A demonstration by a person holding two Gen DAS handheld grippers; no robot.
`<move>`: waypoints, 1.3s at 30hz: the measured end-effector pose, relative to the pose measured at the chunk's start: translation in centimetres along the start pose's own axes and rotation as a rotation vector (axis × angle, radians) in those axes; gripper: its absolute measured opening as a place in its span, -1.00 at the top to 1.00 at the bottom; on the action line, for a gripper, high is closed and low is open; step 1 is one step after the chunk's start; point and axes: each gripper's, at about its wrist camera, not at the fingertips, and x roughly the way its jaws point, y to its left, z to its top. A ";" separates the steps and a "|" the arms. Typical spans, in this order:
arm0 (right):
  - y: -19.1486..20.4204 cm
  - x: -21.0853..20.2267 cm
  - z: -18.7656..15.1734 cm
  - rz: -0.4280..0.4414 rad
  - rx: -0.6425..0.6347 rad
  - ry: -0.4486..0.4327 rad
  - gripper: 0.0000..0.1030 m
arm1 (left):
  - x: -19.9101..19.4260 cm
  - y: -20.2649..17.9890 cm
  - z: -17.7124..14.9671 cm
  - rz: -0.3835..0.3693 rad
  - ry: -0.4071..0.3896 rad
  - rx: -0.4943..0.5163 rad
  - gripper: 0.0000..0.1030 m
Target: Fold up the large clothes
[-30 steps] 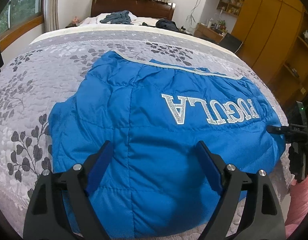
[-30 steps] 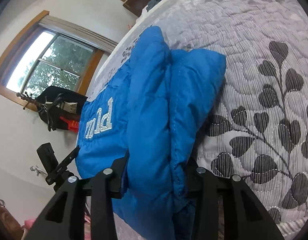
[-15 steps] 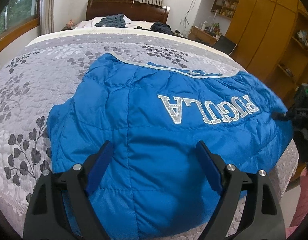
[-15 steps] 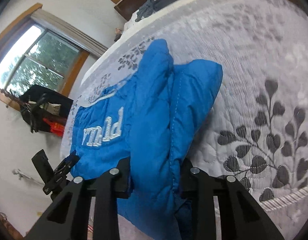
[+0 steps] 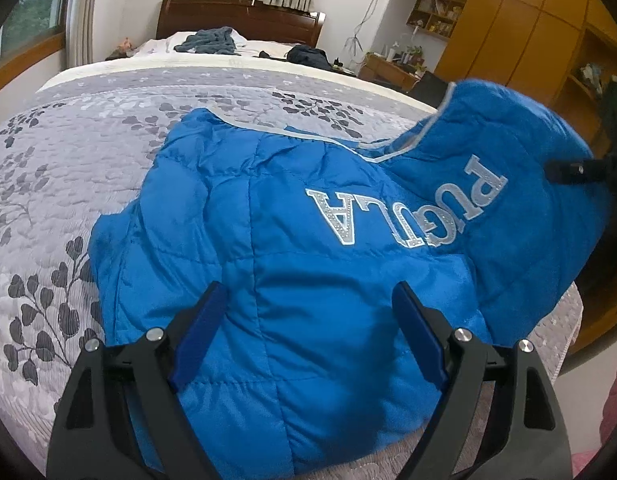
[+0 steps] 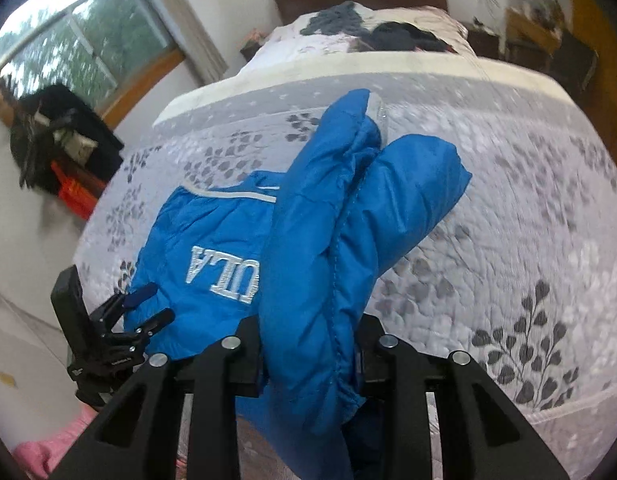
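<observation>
Folding first side of jacket [image 5: 316, 248] across bed [image 5: 88, 136]. Right claw [image 6: 308, 360] clenched on bunched side of jacket, fabric rising ahead of its fingers, lifted off quilt. Left claw [image 5: 308, 332] released, fingers spread wide, jacket body flat just ahead and under them; touching or hovering, cannot tell. Lifted part with lettering hangs to right of left claw. Next move, by my judgement: carry held side over toward middle, lay it flat; left claw perhaps must press body so it does not slide.
</observation>
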 end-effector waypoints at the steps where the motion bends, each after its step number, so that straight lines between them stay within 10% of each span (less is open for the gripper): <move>1: 0.8 0.1 0.3 -0.007 -0.021 0.004 0.41 | 0.0 0.0 0.0 -0.002 0.002 0.005 -0.63; 29: 16.0 13.5 0.7 -0.007 -0.433 0.257 0.17 | -3.1 4.1 -0.1 -0.240 0.034 -0.109 -0.63; 39: 14.9 6.8 1.5 0.142 -0.368 0.166 -0.15 | -2.7 5.7 2.3 -0.337 0.039 -0.193 -0.63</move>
